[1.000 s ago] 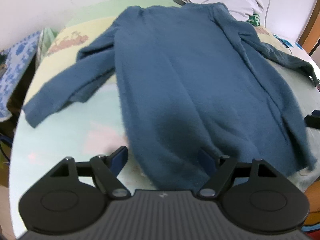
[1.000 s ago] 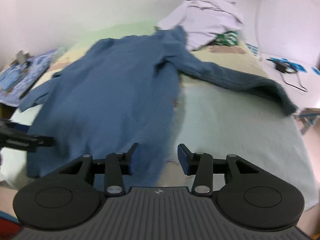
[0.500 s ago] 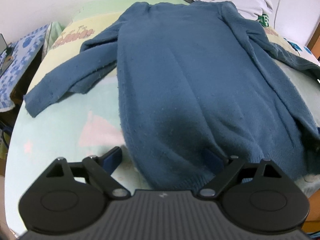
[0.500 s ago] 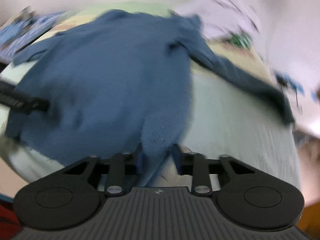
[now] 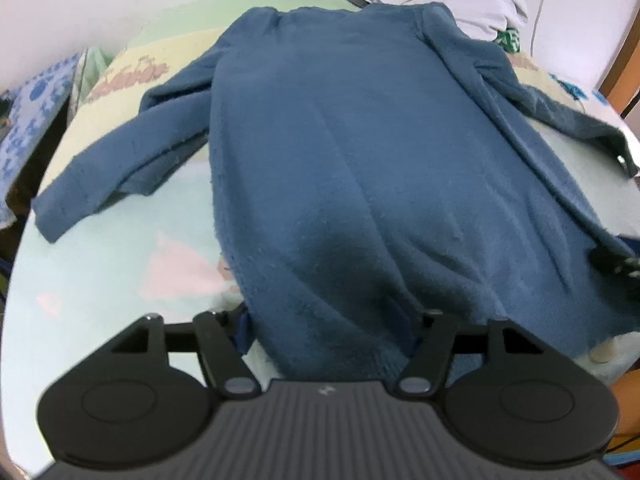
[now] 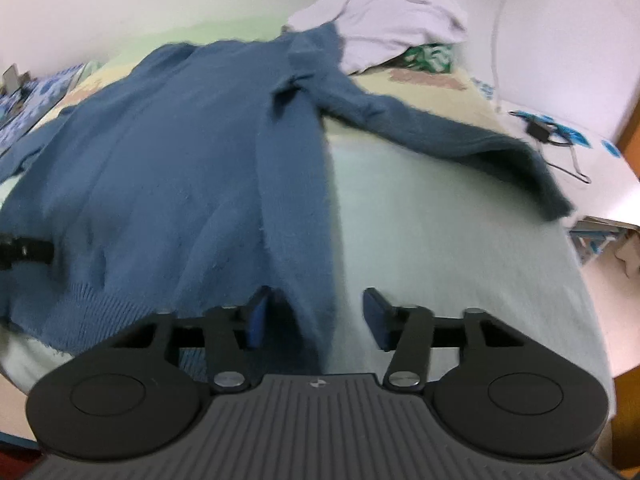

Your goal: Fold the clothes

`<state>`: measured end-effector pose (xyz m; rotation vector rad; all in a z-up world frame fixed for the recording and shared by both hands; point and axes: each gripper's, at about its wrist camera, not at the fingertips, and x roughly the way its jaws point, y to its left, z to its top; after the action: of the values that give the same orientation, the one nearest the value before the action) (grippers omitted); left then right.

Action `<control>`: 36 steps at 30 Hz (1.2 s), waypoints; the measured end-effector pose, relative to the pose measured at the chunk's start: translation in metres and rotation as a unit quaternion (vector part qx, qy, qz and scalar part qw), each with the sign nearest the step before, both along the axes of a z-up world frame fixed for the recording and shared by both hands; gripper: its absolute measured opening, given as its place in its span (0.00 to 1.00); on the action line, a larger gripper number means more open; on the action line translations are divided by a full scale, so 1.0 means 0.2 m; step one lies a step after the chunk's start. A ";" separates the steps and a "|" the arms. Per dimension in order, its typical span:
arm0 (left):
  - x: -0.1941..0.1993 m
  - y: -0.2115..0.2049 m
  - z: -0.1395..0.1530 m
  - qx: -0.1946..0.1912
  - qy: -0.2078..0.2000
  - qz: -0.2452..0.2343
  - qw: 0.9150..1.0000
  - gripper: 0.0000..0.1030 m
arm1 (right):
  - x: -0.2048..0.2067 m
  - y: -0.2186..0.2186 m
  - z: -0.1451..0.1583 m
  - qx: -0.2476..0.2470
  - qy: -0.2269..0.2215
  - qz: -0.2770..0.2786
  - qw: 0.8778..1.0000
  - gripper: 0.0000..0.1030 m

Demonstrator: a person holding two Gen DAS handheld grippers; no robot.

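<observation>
No readable brand/label on the blue sweater [image 5: 360, 152]; red lettering printed on the yellow band of the bedsheet [image 5: 132, 76] was too blurred to read. A small pale logo mark sat on each gripper's housing, not legible.

Surface: bed w/ pastel sheet [image 6: 440, 248], pale green/blue w/ pink shapes. Sweater lay flat on it, sleeves out to both sides, hem toward the cameras. White wall behind; pile of pale lilac clothes [image 6: 392, 16] at far end w/ sth green-patterned under it. Blue-patterned cloth [image 5: 28, 120] at left edge; black cable/adapter [image 6: 540, 128] on white surface at right; wood trim in right corner.

Left gripper [image 5: 332, 332]: jaws closing, hem bunched between them, pads seemed pressed on the fabric. Right gripper [image 6: 316, 320]: jaws opening, sweater's hem corner draped in the gap beside the left pad, right pad clear of it.
</observation>
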<state>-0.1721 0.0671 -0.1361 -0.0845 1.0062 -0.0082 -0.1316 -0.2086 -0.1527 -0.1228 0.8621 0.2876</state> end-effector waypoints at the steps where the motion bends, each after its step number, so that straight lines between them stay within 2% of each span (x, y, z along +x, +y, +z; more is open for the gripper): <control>1: 0.00 -0.01 0.01 0.002 -0.006 0.000 1.000 0.13 | 0.01 0.00 0.01 0.007 0.002 -0.004 1.000 0.13; 2: -0.01 -0.02 0.02 0.006 -0.011 -0.001 1.000 0.08 | 0.02 -0.01 0.01 0.012 0.006 -0.009 1.000 0.10; 4: -0.02 -0.03 0.05 0.014 -0.022 -0.001 1.000 0.07 | 0.03 -0.02 0.04 0.030 0.014 -0.011 0.999 0.06; 9: -0.10 0.01 0.19 0.006 -0.057 0.013 0.998 0.06 | 0.04 -0.11 0.17 0.127 0.037 -0.007 0.991 0.05; 12: -0.18 0.04 0.29 0.005 -0.071 0.010 0.997 0.06 | 0.02 -0.14 0.27 0.167 0.043 0.006 0.985 0.05; 15: -0.25 0.06 0.38 0.002 -0.080 0.004 0.997 0.06 | -0.02 -0.19 0.32 0.192 0.070 0.022 0.979 0.05; 17: -0.31 0.06 0.42 0.004 -0.080 -0.002 0.997 0.06 | -0.05 -0.21 0.33 0.183 0.081 0.029 0.979 0.05; 18: -0.32 0.05 0.40 0.008 -0.071 -0.006 0.997 0.06 | -0.06 -0.22 0.32 0.171 0.083 0.031 0.981 0.05; 22: -0.33 0.03 0.22 0.021 -0.025 -0.009 0.999 0.06 | -0.06 -0.24 0.18 0.131 0.099 0.012 0.986 0.05; 24: -0.31 0.02 0.14 0.036 -0.002 -0.009 0.999 0.07 | -0.04 -0.22 0.10 0.109 0.121 0.006 0.987 0.05; 26: -0.30 0.03 0.09 0.046 0.010 -0.011 0.999 0.14 | -0.04 -0.21 0.07 0.097 0.129 0.007 0.987 0.07; 27: -0.31 0.04 0.10 0.049 0.007 -0.014 0.999 0.19 | -0.05 -0.21 0.10 0.092 0.121 0.013 0.988 0.13; 28: -0.32 0.06 0.13 0.054 0.002 -0.016 0.998 0.28 | -0.05 -0.20 0.13 0.091 0.110 0.021 0.990 0.24; 30: -0.35 0.11 0.18 0.068 -0.010 -0.021 0.997 0.28 | -0.03 -0.22 0.23 0.105 0.080 0.026 0.991 0.35; 33: -0.33 0.21 0.26 0.095 -0.025 -0.011 0.995 0.27 | 0.04 -0.22 0.33 0.123 0.044 0.018 0.991 0.39; 35: -0.30 0.26 0.32 0.101 -0.044 0.001 0.994 0.23 | 0.10 -0.19 0.36 0.103 0.012 -0.002 0.995 0.39; 36: -0.26 0.26 0.34 0.103 -0.052 0.000 0.993 0.23 | 0.13 -0.15 0.36 0.078 -0.007 -0.008 0.997 0.39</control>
<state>-0.2235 0.1191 -0.0677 0.1051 0.8970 0.0901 -0.1047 -0.2396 -0.0807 0.0268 0.8236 0.3373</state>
